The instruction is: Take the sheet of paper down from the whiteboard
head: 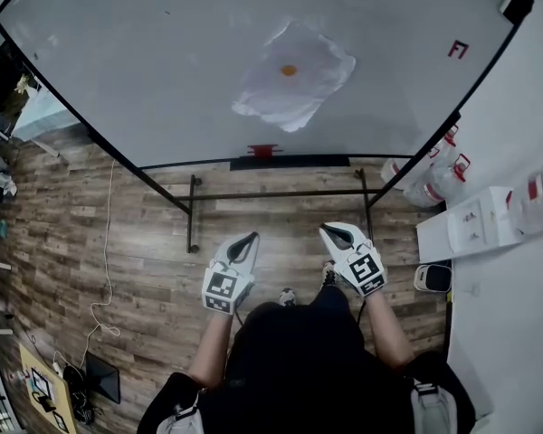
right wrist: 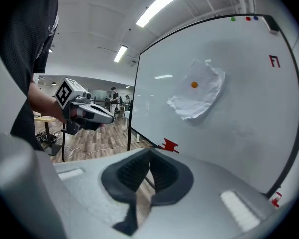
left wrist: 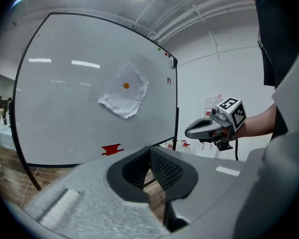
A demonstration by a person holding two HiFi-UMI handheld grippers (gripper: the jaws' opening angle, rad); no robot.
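The left gripper is hovering with its jaws together on nothing, and the right gripper is pressing its jaws shut, also empty. Both are pointing at the whiteboard, where the crumpled sheet of paper is hanging under an orange magnet, well apart from them. Ceiling lights are appearing only in the gripper views, and white boxes only in the head view. A wooden floor is running under the board.
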